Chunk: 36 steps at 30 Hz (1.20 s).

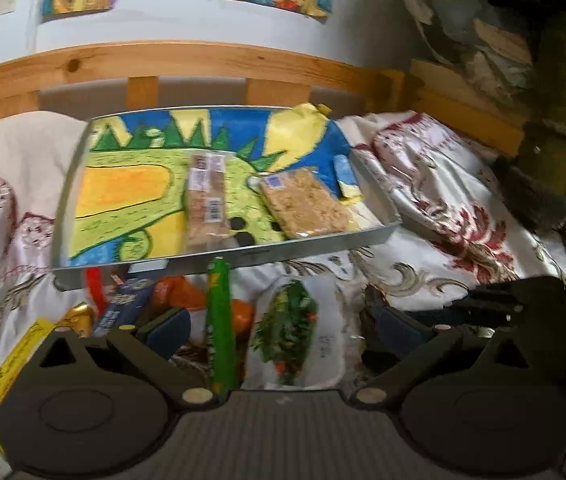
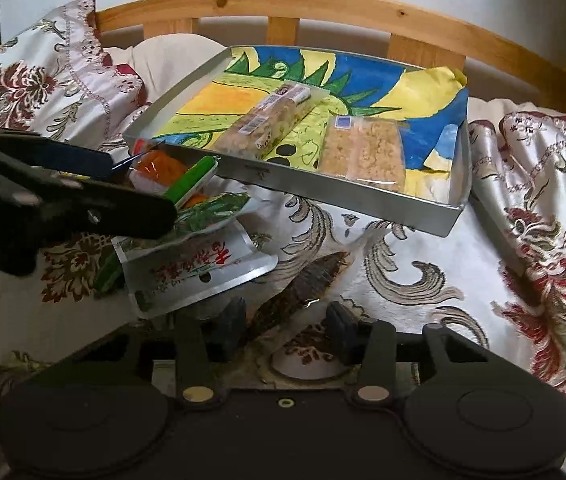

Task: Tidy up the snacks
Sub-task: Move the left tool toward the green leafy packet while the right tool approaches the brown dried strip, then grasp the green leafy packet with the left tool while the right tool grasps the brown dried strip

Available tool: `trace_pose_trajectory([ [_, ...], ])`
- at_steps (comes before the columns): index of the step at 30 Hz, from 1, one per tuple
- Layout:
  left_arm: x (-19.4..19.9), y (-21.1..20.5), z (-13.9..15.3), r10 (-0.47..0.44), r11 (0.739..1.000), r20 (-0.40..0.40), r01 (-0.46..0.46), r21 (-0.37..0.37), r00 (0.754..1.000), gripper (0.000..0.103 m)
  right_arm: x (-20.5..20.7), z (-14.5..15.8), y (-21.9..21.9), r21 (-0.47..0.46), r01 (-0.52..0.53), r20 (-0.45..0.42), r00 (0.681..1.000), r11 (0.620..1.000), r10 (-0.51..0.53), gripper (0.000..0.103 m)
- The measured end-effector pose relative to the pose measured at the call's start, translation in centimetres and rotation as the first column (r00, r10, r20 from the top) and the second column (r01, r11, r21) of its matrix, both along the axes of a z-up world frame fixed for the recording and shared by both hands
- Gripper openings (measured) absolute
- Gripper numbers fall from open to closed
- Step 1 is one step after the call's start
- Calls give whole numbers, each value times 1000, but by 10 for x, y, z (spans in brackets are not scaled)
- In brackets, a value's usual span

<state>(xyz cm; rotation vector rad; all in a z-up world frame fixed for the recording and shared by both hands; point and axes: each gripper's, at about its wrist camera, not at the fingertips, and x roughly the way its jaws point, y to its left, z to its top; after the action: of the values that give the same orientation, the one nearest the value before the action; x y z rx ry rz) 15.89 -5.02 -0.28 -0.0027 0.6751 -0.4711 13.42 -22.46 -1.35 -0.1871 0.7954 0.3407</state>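
The metal tray [image 2: 423, 216] (lined with a bright drawing) holds 2 clear-wrapped snack bars [image 2: 363, 152]. In front of the tray, the right gripper [image 2: 285, 330] has its jaws partly closed around a brown snack packet [image 2: 303, 280]; whether they pinch it is unclear. Left gripper [image 1: 279, 330] stands open over the loose snacks [image 1: 295, 320].

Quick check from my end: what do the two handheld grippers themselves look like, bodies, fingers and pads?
Both are matte black plastic. The right gripper has two round discs at its base, angled link arms on cream pivot pins, and dark blue-grey pads on its fingers. The left gripper matches, with a grey ribbed panel between its discs. No cables, markings, hands or sleeves show.
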Motion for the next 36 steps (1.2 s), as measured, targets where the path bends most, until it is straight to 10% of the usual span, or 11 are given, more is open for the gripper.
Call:
trace_pose_trajectory([
  [11,8,-33,-18,-154,969,-52,161,188,987,88,-5,4,-36,-1,-45,-40,998,999,45,17],
  [23,19,-30,-30,-87,958,-122,117,262,989,44,4,12,-43,134,14,-112,994,991,1,40],
  [29,22,-22,-27,-53,974,-171,89,207,984,41,18,10,-49,271,96,-209,977,958,-38,60],
  [36,17,-12,-23,-5,988,-247,42,146,969,40,36,5,-39,302,132,-259,964,944,-52,59],
])
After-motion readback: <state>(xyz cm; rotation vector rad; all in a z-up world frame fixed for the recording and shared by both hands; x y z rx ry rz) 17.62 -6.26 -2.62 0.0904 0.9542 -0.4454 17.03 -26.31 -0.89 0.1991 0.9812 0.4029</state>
